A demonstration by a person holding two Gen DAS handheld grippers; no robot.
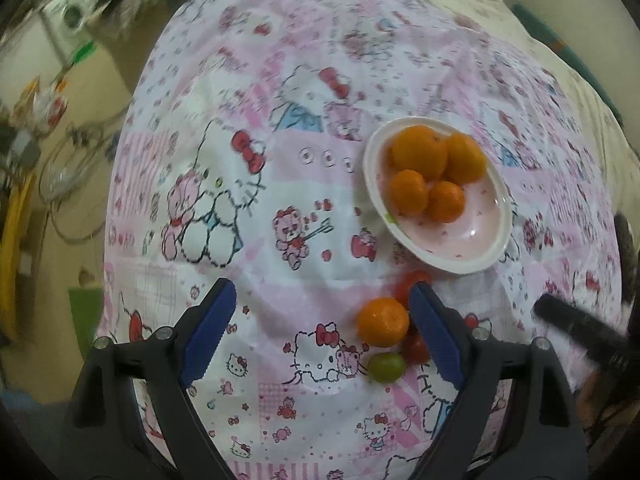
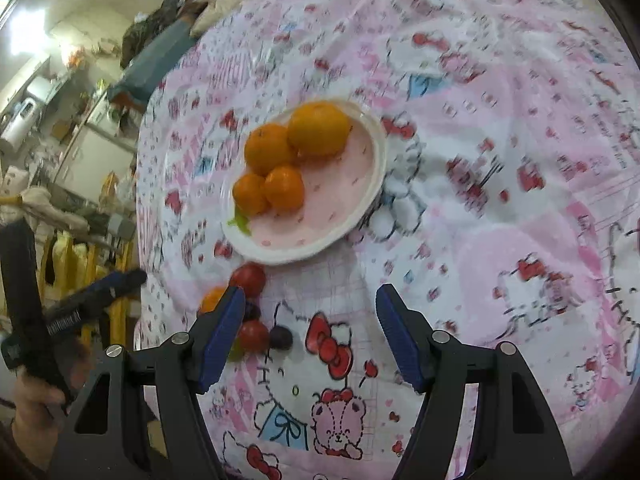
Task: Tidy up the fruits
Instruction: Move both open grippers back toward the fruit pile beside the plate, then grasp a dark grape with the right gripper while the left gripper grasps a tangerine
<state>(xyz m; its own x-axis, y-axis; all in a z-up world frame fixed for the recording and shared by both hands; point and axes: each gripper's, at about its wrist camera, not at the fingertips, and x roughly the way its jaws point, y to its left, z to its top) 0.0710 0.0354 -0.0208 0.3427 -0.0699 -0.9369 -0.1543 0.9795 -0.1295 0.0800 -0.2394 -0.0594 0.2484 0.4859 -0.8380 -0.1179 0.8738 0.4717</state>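
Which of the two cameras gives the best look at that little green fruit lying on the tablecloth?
The left wrist view: the green fruit lies in the open beside the loose orange. In the right wrist view only a green sliver shows behind a blue finger.

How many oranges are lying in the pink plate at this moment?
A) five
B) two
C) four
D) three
C: the pink plate holds four oranges, clustered at one side of it, while a fifth orange lies on the cloth outside the plate, next to the small red and green fruits.
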